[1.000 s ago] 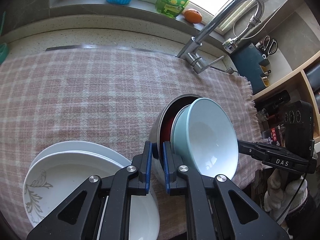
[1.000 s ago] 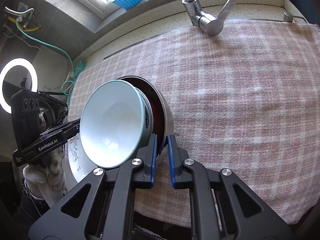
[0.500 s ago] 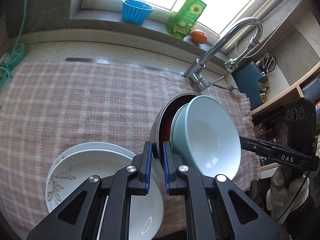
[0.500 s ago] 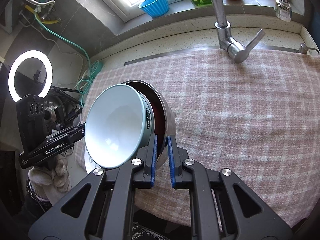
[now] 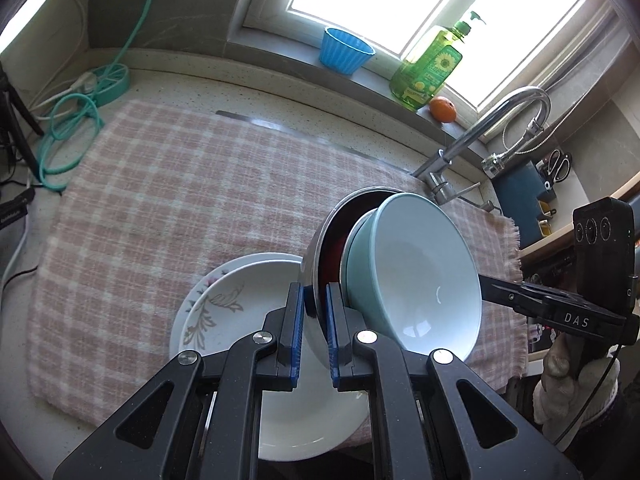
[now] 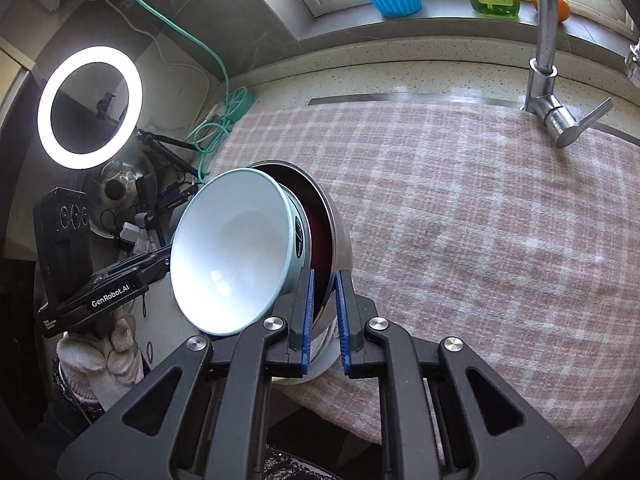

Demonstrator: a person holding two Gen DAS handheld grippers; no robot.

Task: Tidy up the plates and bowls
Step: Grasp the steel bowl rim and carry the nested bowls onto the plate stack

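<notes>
Bench [image 5: 172,96] under the window, most of it draped in a pink checked cloth [image 5: 192,200]; compared with a second ago far more of that cloth and the far-left corner with its teal cable [image 5: 72,120] now fall inside the left wrist view, and the ring light [image 6: 90,106] has come fully into the right wrist view, so both hands have drawn back and up from the surface together. The stack of white plates [image 5: 224,312], floral sprig on the top one, stays flat on the near part of the cloth and now reads smaller and lower under the carried load. The load itself is unchanged in its grip: a steel bowl [image 5: 320,240] with a dark red lining, a pale blue bowl [image 5: 416,276] nested inside it, the pair tipped on edge and off the cloth. Left gripper [image 5: 314,334] is pinched narrow on the steel rim at its near-left side; right gripper [image 6: 325,316] is pinched narrow on the same rim from the opposite side. Judgement: the nested bowls are mid-carry, lifted clear as one unit, with a set-down spot yet to be chosen. The blue bowl is only resting in the steel one, so the tilt risks it sliding out.
</notes>
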